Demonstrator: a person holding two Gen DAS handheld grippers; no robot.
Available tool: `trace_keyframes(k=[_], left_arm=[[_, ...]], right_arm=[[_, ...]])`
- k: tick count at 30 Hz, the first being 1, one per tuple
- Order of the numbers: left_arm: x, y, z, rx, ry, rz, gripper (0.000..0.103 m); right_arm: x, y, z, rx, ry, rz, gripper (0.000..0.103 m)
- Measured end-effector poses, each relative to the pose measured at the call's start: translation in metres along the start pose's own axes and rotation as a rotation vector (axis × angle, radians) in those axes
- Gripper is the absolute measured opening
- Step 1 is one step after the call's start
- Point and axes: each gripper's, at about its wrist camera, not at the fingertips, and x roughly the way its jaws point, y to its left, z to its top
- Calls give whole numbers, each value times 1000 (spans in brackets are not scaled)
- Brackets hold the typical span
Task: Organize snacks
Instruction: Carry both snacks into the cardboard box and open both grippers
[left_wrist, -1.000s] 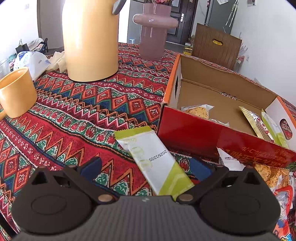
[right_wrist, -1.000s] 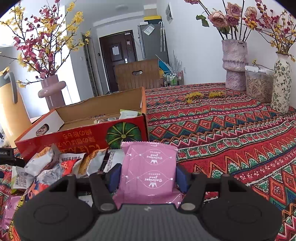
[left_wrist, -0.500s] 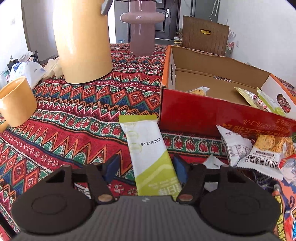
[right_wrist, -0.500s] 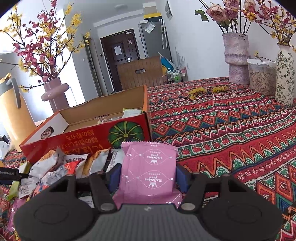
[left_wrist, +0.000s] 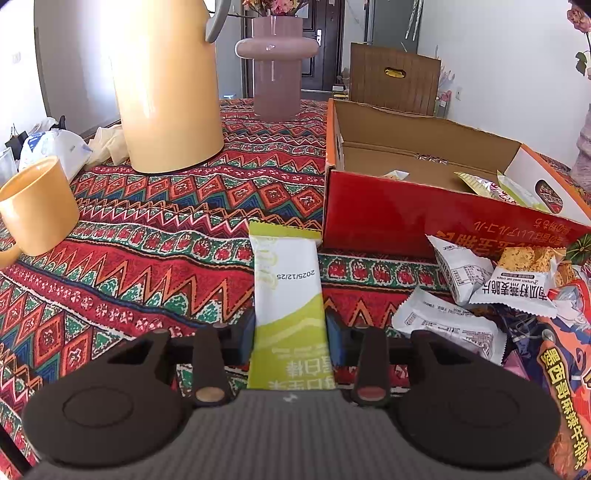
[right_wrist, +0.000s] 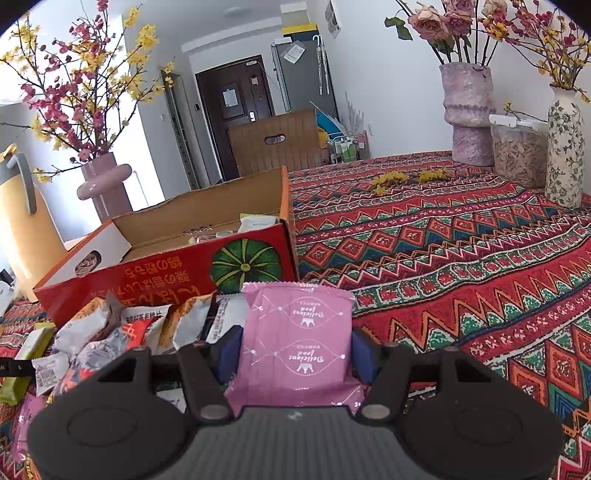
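The left gripper (left_wrist: 290, 341) is closing on a green and white snack bar (left_wrist: 288, 295) lying on the tablecloth (left_wrist: 147, 236) by the red box (left_wrist: 388, 218). The right gripper (right_wrist: 295, 352) squeezes a pink packet (right_wrist: 297, 339) near the snack pile (right_wrist: 110, 332).

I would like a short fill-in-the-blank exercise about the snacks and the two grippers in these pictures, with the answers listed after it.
1. The left gripper is closing around a white and ____ snack packet.
2. The right gripper holds a flat ____ snack packet.
3. The open red cardboard box shows a green ____ on its front in the right wrist view.
4. The yellow mug stands on the patterned ____.

Answers: green; pink; pumpkin; tablecloth
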Motion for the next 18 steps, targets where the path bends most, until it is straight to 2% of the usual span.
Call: trace_keyframes(k=[8, 18], left_arm=[[-16, 12, -6, -24, -24, -27, 39], [-52, 15, 5, -17, -113, -60, 39]], right_arm=[[-6, 2, -1, -11, -29, -13, 61], [-25, 7, -2, -32, -59, -8, 61]])
